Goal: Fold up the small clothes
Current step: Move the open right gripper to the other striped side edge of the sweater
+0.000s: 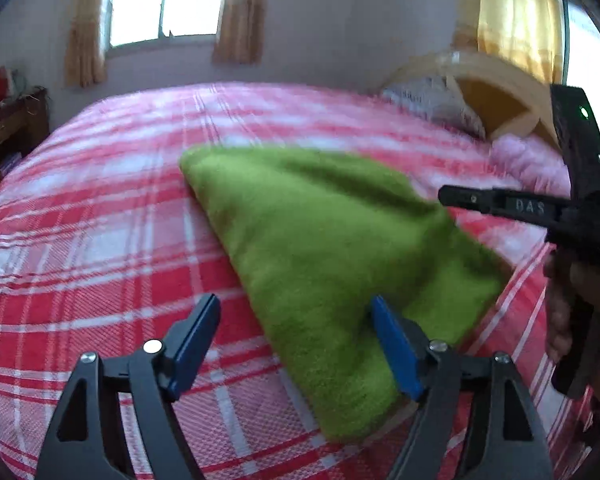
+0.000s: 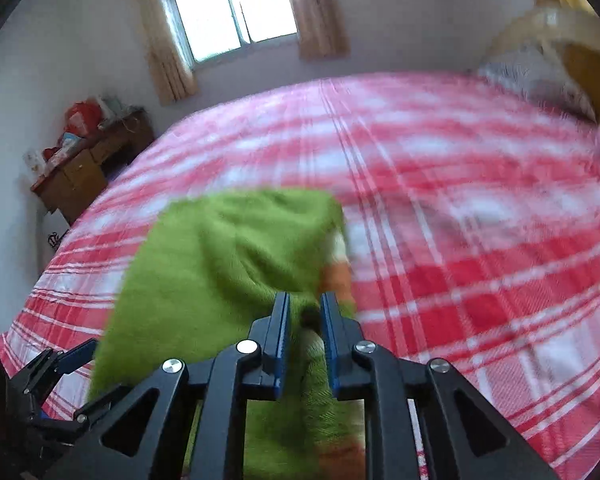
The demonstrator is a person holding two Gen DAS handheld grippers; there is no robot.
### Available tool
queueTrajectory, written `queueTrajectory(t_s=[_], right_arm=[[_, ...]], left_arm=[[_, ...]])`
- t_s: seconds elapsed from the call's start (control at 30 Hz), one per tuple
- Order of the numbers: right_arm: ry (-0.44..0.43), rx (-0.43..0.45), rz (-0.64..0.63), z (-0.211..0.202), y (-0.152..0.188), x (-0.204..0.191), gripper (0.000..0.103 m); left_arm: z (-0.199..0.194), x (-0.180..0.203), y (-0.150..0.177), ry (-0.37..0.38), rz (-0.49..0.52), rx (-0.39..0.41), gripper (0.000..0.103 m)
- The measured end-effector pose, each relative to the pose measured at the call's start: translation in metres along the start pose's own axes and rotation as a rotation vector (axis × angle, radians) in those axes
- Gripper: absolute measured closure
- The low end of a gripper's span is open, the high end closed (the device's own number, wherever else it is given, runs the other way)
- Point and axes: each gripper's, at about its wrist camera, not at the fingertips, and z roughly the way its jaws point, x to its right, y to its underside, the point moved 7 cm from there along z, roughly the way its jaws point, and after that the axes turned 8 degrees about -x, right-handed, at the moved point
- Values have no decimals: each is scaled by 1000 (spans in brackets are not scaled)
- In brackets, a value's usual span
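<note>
A fuzzy green garment [image 1: 332,240] lies folded into a wedge on the plaid bed cover [image 1: 100,208]. My left gripper [image 1: 294,302] is open wide just above the garment's near end. The garment's left edge runs between the jaws, and the right pad [image 1: 396,352] rests against the fabric without pinching it. In the right wrist view my right gripper [image 2: 305,312] is shut on a bunched fold of the green garment [image 2: 220,256], lifting that side, where an orange and white trim [image 2: 338,272] shows. One left finger [image 2: 76,354] shows at the lower left.
A hand [image 1: 560,308] holds the right tool's black frame [image 1: 572,200] at the right edge. A grey pillow [image 2: 536,76], a pink fluffy item [image 1: 532,164] and a wooden headboard [image 1: 496,96] lie at the bed's far right. A cluttered wooden nightstand [image 2: 84,164] stands to the left.
</note>
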Motion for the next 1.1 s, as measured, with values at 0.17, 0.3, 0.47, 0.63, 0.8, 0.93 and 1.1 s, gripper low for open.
queueTrajectory(t_s=[0.17,0.3,0.47,0.63,0.8,0.93,1.1], right_arm=[[-145,-95,-79,27,-17,-43,78],[-64,-255,27,79,-8,-3,81],[-123,-206,65,72,-1,25,103],[-186,-178,37,64,1,23,101],[-219,-119,19,42,-1,29,99],[-191,-50,43,26,-6,45,33],[-211,-67,80,39,-16,65,31]], left_arm=[[-1,-10,-24,-25,-54,21,18],[23,-12,-24,-65,-39,-56,16],[44,-34,-8,13,-145,-127,0],[41,-31,0,59,-149,-134,0],[42,-22,2,76,-113,-143,0],[41,-22,1,51,-100,-138,0],[44,-22,-1,29,-84,-138,0]])
